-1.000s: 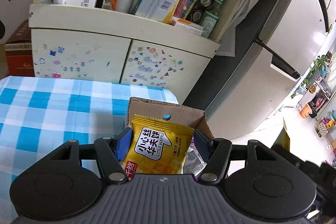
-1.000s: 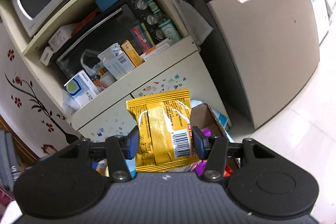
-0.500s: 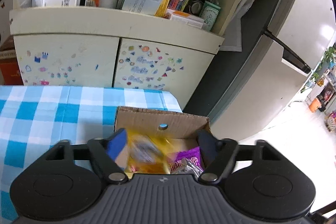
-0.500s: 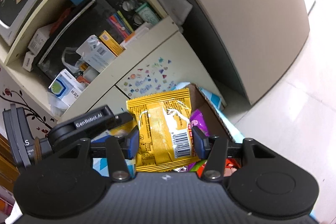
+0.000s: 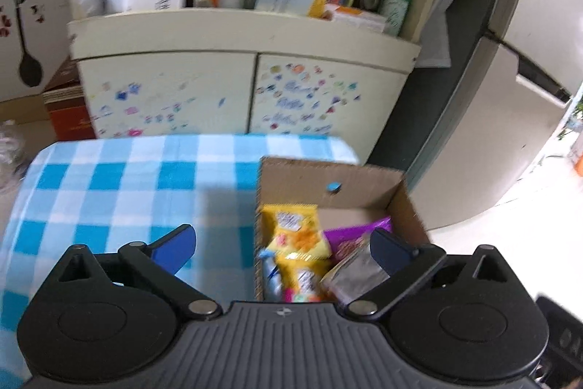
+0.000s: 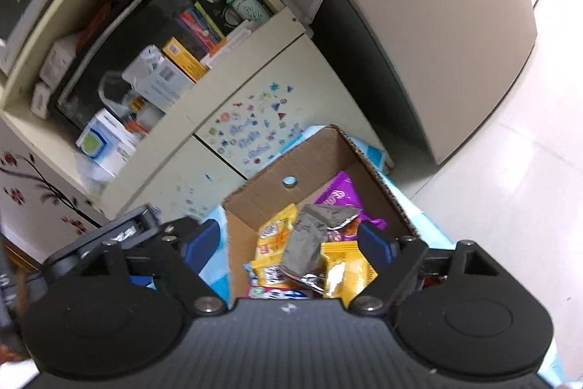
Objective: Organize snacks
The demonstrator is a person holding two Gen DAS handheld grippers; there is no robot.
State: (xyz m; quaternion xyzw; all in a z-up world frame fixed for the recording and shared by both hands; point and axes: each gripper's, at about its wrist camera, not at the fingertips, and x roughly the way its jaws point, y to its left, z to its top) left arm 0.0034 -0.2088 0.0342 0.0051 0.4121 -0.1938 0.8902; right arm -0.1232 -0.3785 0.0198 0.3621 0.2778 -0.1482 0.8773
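Snacks lay heaped in the cardboard box point(image 5: 364, 185), which sat at the far right corner of the blue-checked tablecloth point(image 5: 109, 185), and both tools hung over its near end, pointing down and forward into it. The left gripper point(image 5: 282, 248) had its jaws spreading to their widest, nothing pressed between the blue pads: its left pad stood over bare cloth outside the box wall, its right pad over the purple packet point(image 5: 359, 234) and a silver packet point(image 5: 355, 274) inside. The right gripper point(image 6: 289, 243) was likewise opening, its pads clear of the yellow waffle packet point(image 6: 346, 274), which rested loose on the pile just below and between them, its long axis running roughly along the line the tool pointed. A second yellow packet point(image 5: 297, 234) lay toward the box's left wall, lengthwise along the box, nearer the left tool. So everything visible of the snacks sat in the box, directly beneath both grippers; neither held anything. Judging from that, any coming move would probably be a withdrawal up and back, away from the box, to seek other snacks not in view.
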